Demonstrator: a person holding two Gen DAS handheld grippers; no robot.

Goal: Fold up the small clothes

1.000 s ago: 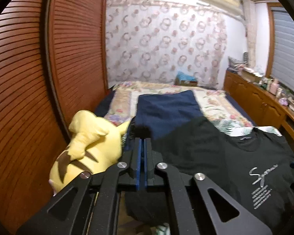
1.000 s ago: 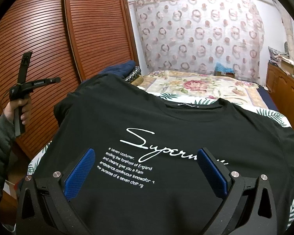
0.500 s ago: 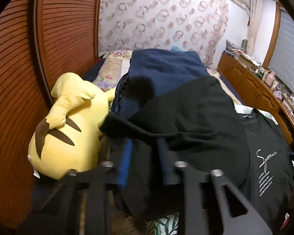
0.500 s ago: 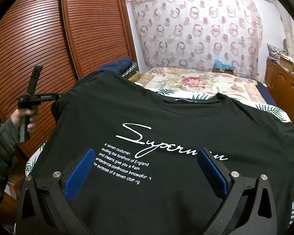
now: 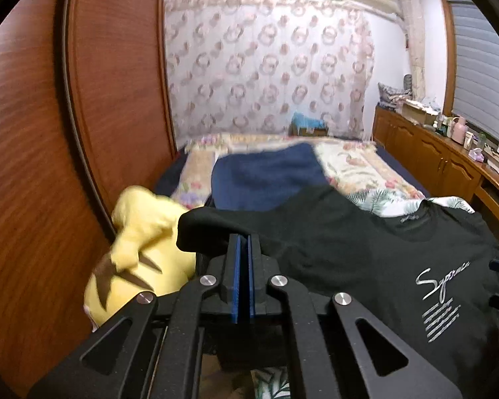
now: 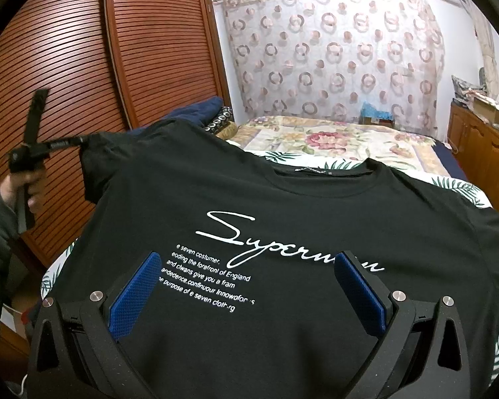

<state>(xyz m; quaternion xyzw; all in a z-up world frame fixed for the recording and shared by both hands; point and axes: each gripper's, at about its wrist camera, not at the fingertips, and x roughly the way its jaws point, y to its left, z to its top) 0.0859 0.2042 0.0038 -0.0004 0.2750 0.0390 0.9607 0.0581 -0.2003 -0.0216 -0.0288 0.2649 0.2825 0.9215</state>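
A black T-shirt [image 6: 282, 183] with white script print lies face up on the bed, also seen in the left wrist view [image 5: 365, 249]. My left gripper [image 5: 243, 239] is at the shirt's left sleeve [image 5: 209, 229], its jaws closing flat together with the sleeve edge pinched between the blue pads. From the right wrist view, the left gripper [image 6: 81, 139] holds that sleeve [image 6: 100, 153] raised off the bed, a hand [image 6: 13, 189] on its grip. My right gripper [image 6: 249, 282] hovers open over the printed chest, pads wide apart, nothing between them.
A yellow plush toy [image 5: 140, 232] lies left of the sleeve against the slatted wooden wardrobe doors [image 6: 83, 66]. A navy garment [image 5: 266, 176] lies beyond the shirt. The floral bedspread [image 6: 332, 139] stretches behind. Wooden cabinets [image 5: 432, 153] line the right wall.
The left gripper pushed forward into the sleeve with its pads slightly apart, then drew back with the pads shut on the sleeve, lifting it. The right gripper stayed still and open.
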